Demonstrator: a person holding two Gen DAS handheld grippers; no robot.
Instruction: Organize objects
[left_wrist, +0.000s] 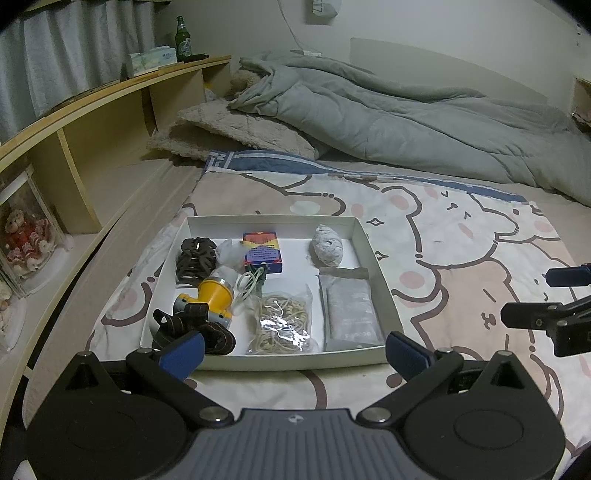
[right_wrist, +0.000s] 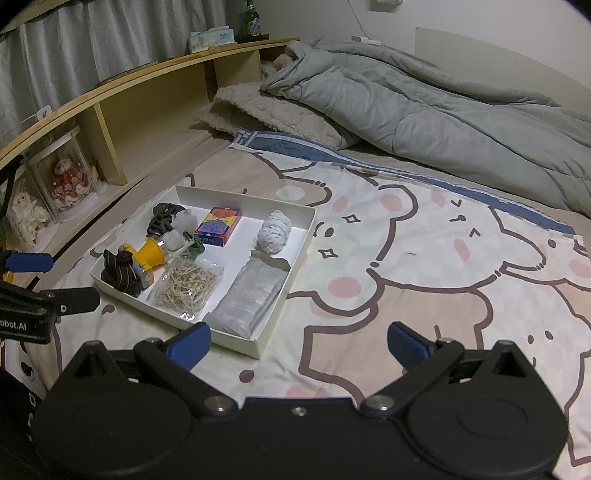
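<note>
A white shallow box (left_wrist: 380, 273) (right_wrist: 269, 328) lies on the bear-print sheet. In it are a yellow headlamp (left_wrist: 214, 295) (right_wrist: 149, 254) with a dark strap, a bag of rubber bands (left_wrist: 282, 323) (right_wrist: 188, 286), a grey foil pouch (left_wrist: 351, 314) (right_wrist: 247, 297), a white yarn ball (left_wrist: 327, 245) (right_wrist: 273, 230), a blue-red card box (left_wrist: 262, 253) (right_wrist: 218, 221) and a dark hair claw (left_wrist: 195, 258) (right_wrist: 162, 218). My left gripper (left_wrist: 293, 356) is open and empty at the box's near edge. My right gripper (right_wrist: 299, 345) is open and empty to the right of the box.
A grey duvet (left_wrist: 406, 122) (right_wrist: 424, 103) and a fuzzy pillow (left_wrist: 229, 129) lie at the back of the bed. A wooden headboard shelf (left_wrist: 110, 110) (right_wrist: 147, 107) runs along the left, with doll cases, a tissue box and a green bottle (left_wrist: 182, 38).
</note>
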